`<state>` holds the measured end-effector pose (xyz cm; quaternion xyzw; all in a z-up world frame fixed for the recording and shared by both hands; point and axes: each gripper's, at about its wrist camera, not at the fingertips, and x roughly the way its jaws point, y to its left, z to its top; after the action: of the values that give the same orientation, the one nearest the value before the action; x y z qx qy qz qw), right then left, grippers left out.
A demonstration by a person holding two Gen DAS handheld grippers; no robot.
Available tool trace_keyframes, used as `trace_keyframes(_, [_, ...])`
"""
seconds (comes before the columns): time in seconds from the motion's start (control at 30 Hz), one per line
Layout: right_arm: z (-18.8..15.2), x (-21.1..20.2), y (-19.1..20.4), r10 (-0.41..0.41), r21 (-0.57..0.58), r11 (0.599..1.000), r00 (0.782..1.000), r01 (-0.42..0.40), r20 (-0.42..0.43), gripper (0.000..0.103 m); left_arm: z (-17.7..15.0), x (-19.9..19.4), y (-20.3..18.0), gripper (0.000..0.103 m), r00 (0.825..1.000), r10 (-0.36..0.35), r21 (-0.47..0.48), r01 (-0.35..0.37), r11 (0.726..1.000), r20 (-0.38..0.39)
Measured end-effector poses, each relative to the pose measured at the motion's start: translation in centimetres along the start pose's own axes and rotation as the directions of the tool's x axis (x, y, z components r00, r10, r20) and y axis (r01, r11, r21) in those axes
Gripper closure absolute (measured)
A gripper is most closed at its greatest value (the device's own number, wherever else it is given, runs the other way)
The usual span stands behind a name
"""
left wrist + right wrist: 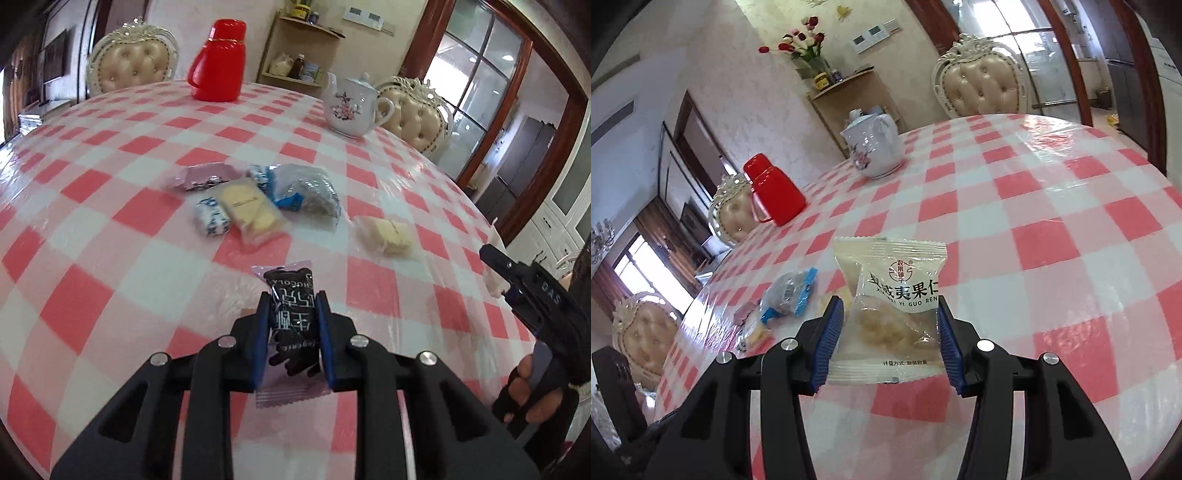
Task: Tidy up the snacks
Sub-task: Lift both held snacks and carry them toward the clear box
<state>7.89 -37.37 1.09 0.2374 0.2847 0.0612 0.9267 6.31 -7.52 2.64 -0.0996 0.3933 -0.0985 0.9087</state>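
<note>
My left gripper (292,295) is shut on a black chocolate packet (291,317) and holds it above the checked table (110,192). My right gripper (890,302) is shut on a clear nut packet (890,306) with white printing; this gripper also shows at the right edge of the left wrist view (495,266). A cluster of snacks lies mid-table: a pink packet (201,177), a yellow biscuit packet (249,206), a blue-white candy (210,218), a grey-blue packet (308,192). A pale yellow packet (386,234) lies apart to the right.
A red thermos (218,62) and a white floral teapot (351,107) stand at the table's far side. Padded chairs (133,62) ring the table. A wooden shelf (299,51) is against the wall.
</note>
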Motion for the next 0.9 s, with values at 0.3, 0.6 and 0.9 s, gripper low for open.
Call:
trace_keyframes(0.3, [-5.8,-4.1,4.0,0.172,0.067,0.984,0.982,-0.167,-0.078,0.054,-3.5,-4.7,0.6,0.079,0.999,0.022,0.026,-0.023,0.999,0.049])
trace_keyframes(0.6, [-11.6,-7.4,10.9,0.166,-0.103,0.977,0.972,-0.184,-0.166,0.054,-6.9,-8.2,2.1,0.079,0.998,0.062,0.066,-0.064,0.996,0.03])
trace_keyframes(0.9, [-15.1,-9.1,14.8,0.18,-0.192,0.956,0.959,-0.223,-0.22,0.054,-9.7,-12.2,5.6,0.079,0.996,0.092,0.063,-0.093,0.994,0.019])
